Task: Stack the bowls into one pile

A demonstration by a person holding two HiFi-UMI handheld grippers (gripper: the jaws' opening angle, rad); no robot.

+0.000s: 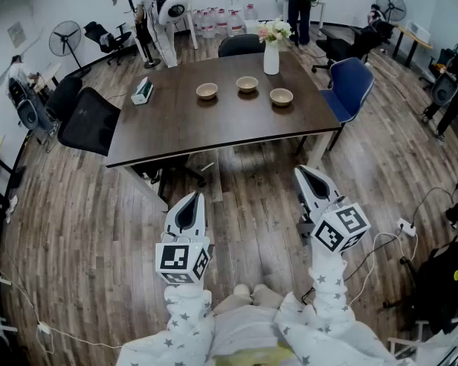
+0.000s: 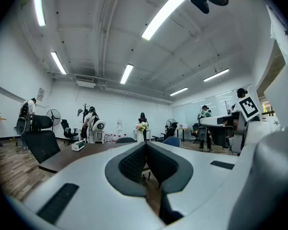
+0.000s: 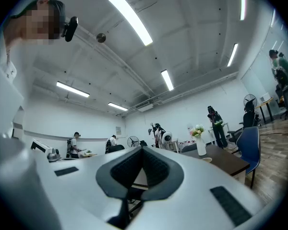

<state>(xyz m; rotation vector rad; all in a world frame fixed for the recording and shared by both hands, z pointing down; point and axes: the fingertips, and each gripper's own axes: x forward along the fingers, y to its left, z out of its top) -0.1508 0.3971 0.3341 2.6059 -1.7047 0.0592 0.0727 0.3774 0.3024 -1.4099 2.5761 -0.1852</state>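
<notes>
Three tan bowls stand apart in a row on the dark table [image 1: 175,136]: the left bowl [image 1: 207,91], the middle bowl [image 1: 247,84] and the right bowl [image 1: 282,96]. Both grippers hang over the wood floor, well short of the table's near edge. My left gripper [image 1: 196,196] is shut with nothing in it, and its pads [image 2: 134,159] meet in the left gripper view. My right gripper [image 1: 300,170] is also shut and empty. In the right gripper view one bowl [image 3: 206,159] shows on the table past the jaws.
A white vase of flowers [image 1: 271,54] and a tissue box [image 1: 143,90] also sit on the table. A blue chair [image 1: 349,86] stands at its right end, black chairs [image 1: 90,120] at its left. Cables and a power strip [image 1: 405,225] lie on the floor at right.
</notes>
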